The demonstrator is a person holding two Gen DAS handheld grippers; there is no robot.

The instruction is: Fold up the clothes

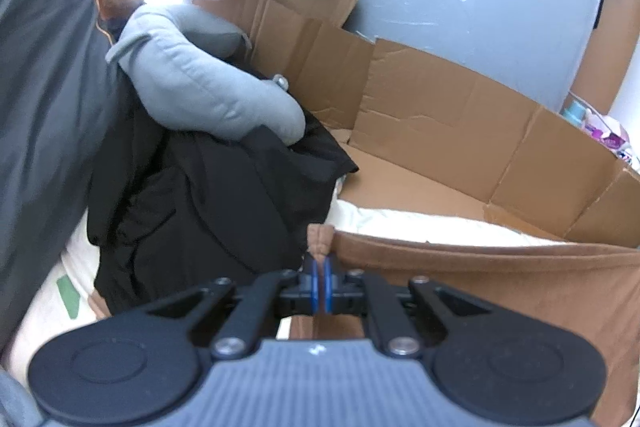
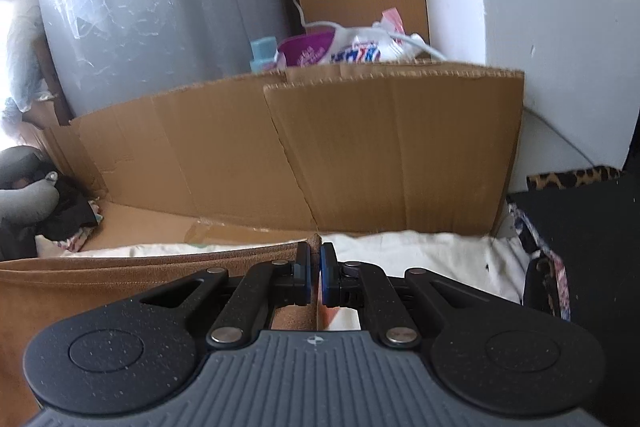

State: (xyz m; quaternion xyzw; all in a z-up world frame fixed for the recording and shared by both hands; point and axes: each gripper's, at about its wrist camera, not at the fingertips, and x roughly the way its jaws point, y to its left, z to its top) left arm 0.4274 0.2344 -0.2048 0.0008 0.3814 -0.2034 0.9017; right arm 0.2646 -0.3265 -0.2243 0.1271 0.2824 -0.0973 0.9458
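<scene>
Low in both frames, the left gripper (image 1: pixel 322 277) and right gripper (image 2: pixel 315 273) each have fingers pinched tight on a corner of the brown garment (image 1: pixel 480 279), its edge stretched between them above the white sheet (image 2: pixel 420 251). No fold is visible yet; the black clothes (image 1: pixel 208 195) at left look untouched.

Brown garment (image 1: pixel 480 267); black clothes pile (image 1: pixel 208 195); grey pillow (image 1: pixel 208 83); tan cardboard (image 2: pixel 320 147); leopard-print fabric (image 2: pixel 576 177).
</scene>
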